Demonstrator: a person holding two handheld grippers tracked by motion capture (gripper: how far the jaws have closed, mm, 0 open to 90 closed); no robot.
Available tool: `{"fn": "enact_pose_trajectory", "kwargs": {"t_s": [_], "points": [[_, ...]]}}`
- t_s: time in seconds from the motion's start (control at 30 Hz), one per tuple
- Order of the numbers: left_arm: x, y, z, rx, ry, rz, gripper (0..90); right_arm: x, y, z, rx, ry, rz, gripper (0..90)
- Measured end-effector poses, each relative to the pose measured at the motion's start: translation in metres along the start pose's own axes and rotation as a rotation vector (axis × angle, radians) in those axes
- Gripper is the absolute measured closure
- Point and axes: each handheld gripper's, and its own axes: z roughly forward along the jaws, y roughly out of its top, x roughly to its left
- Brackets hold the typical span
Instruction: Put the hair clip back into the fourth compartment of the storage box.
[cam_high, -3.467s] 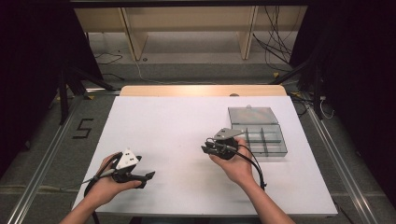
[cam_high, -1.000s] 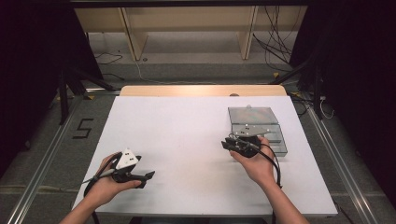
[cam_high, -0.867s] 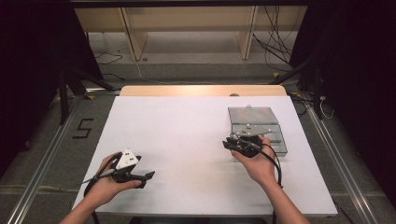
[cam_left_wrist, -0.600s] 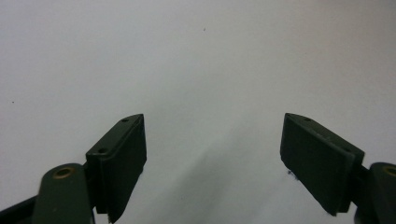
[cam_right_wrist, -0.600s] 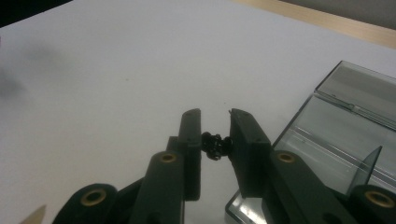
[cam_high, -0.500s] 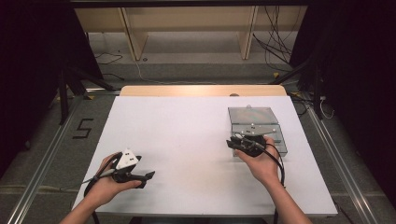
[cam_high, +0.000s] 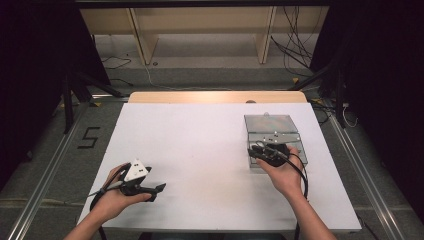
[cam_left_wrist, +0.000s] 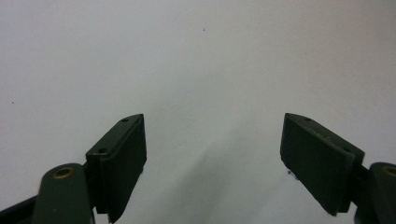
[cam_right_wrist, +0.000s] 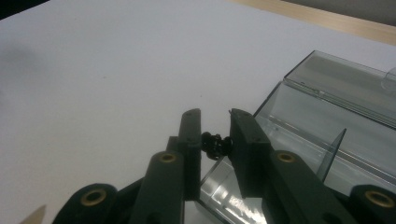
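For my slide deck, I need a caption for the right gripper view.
Right gripper, jaws shut on a small black part, poised over the open clear plastic box on the white table.

Small black part held over a clear compartment box

The small black part (cam_right_wrist: 215, 143), knobbly and dark, is pinched between the two jaws of the right hand-held gripper (cam_right_wrist: 215, 133), above the near left corner of the box. The clear plastic box (cam_high: 297, 150) lies on the right side of the white bench (cam_high: 200, 145). Its hinged lid (cam_high: 270, 123) is folded open flat to the far side, and thin upright dividers (cam_right_wrist: 332, 154) split its inside.
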Motion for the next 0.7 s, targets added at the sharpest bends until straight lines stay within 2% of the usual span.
{"fn": "enact_pose_trajectory", "kwargs": {"t_s": [0.7], "points": [[-0.0001,0.0001,0.0005,0.002,-0.001,0.002,22.5,-0.0097,-0.0047,-0.0001,0.024,-0.048,0.030,75.2]]}}
